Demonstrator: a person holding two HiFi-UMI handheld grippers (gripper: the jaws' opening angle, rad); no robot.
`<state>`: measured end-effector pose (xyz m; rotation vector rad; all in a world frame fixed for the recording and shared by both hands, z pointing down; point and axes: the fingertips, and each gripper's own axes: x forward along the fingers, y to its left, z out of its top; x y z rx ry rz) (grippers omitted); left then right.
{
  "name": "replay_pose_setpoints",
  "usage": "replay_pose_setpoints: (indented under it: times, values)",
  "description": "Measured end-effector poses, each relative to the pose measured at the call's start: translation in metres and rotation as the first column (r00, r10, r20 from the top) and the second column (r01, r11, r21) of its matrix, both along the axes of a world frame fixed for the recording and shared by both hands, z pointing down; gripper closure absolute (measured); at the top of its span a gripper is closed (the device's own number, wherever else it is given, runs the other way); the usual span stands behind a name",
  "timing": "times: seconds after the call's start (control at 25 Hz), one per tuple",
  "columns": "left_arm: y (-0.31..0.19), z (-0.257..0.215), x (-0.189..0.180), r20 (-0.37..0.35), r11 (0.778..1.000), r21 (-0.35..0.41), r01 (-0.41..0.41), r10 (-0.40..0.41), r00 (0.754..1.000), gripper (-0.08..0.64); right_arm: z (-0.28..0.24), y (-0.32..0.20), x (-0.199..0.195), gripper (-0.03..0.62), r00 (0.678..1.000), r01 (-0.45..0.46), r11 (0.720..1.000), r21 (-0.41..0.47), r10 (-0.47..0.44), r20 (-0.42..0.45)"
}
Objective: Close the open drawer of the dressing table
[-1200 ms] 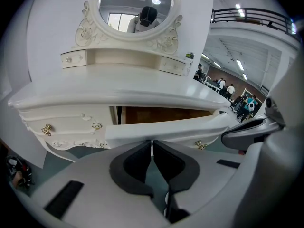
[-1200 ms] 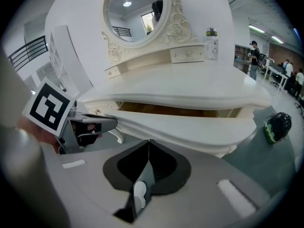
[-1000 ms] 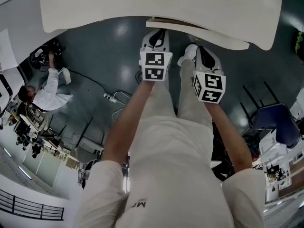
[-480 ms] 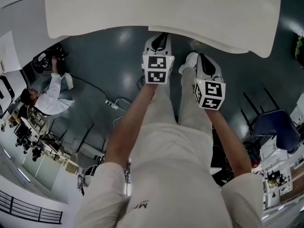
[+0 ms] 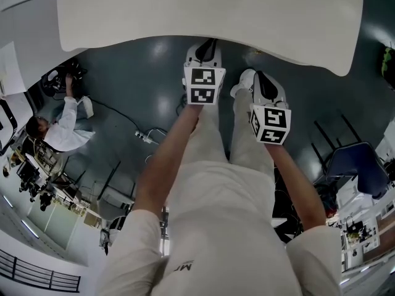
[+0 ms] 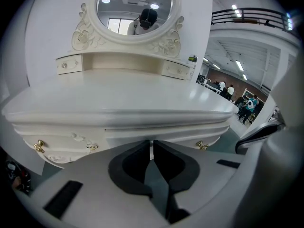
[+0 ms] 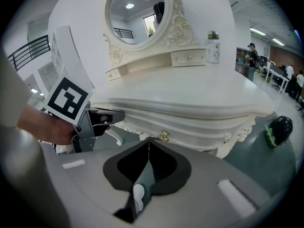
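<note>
Since a second ago the drawer (image 6: 161,133) has gone from jutting out below the bench top to sitting back under it. The left gripper (image 5: 208,47) has followed it toward 12 o'clock.

From the head view, the white bench (image 5: 203,8) fills the 12 o'clock edge. The left gripper is just under its rim. The right gripper (image 5: 261,76) is beside it toward 1 o'clock, a little back from the rim.

In the left gripper view, its fingers (image 6: 130,167) are closed with nothing between them. Their tips are at the drawer front in the middle of the picture; whether they touch it cannot be told. The drawer front lies nearly level with the fronts on either side. A round mirror (image 6: 135,8) stands at 12 o'clock.

In the right gripper view, its fingers (image 7: 135,167) are closed and empty, with the tips just below a gold handle (image 7: 164,136). The left gripper shows at 9 o'clock. A small bottle (image 7: 213,46) stands on the bench at 1 o'clock.
</note>
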<state>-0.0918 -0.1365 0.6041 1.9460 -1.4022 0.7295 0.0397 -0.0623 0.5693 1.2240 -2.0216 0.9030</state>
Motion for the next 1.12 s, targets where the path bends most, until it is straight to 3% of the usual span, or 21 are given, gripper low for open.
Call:
replay_pose_setpoints:
  times: [0.96, 1.12]
  values:
    - [-0.021, -0.003, 0.0, -0.007, 0.999, 0.042, 0.0, 0.0, 1.0, 0.549, -0.002, 0.002, -0.002, 0.591, 1.0, -0.002, 1.0, 0.015, 0.002, 0.002]
    - [-0.015, -0.006, 0.004, -0.002, 0.999, 0.037, -0.032, 0.032, 0.999, 0.549, -0.004, 0.005, -0.006, 0.591, 1.0, 0.002, 1.0, 0.019, -0.002, 0.0]
